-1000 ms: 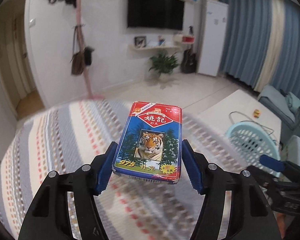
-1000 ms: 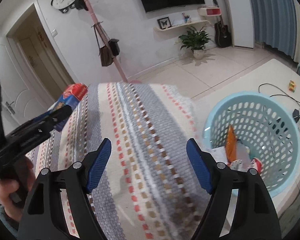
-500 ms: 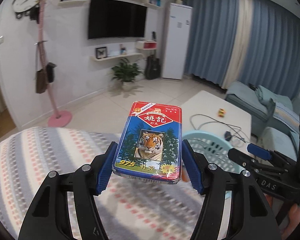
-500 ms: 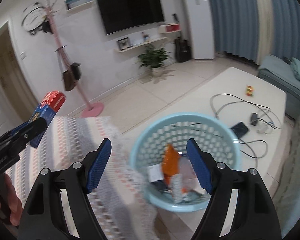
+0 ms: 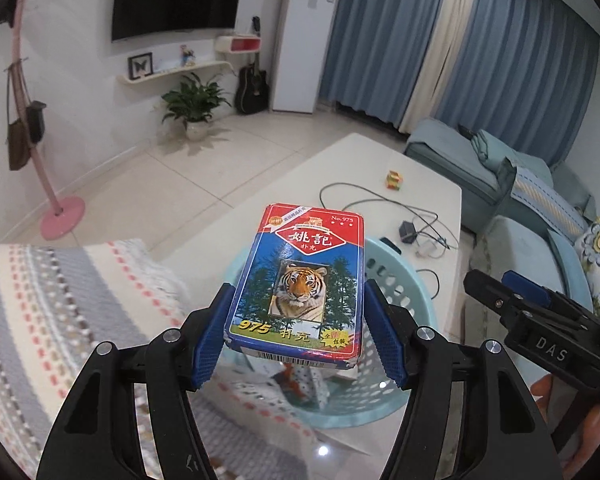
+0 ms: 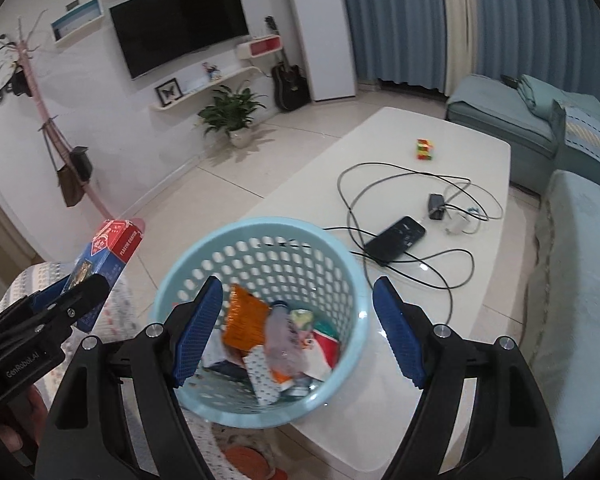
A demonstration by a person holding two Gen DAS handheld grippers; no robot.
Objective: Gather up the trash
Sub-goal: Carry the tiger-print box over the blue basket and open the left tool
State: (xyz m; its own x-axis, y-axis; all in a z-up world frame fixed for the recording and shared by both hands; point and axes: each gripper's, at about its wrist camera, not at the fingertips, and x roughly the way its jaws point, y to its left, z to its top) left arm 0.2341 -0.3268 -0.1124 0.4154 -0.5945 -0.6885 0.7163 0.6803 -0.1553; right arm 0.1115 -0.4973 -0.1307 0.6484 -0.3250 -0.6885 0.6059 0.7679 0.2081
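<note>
The left gripper (image 5: 296, 336) pinched a tiger-print card box (image 5: 300, 284) above the light-blue basket (image 6: 260, 248). The right gripper (image 6: 296, 336) hung spread over the basket, which held wrappers on the white counter (image 6: 452, 292); the box showed at nine o'clock.

One playing-card box (image 5: 298, 286), one light blue basket (image 6: 260, 240) and two grippers, left (image 5: 296, 344) and right (image 6: 298, 334). The counter (image 6: 380, 152) carries one phone (image 6: 396, 240) and one small coloured cube (image 6: 425, 149).
</note>
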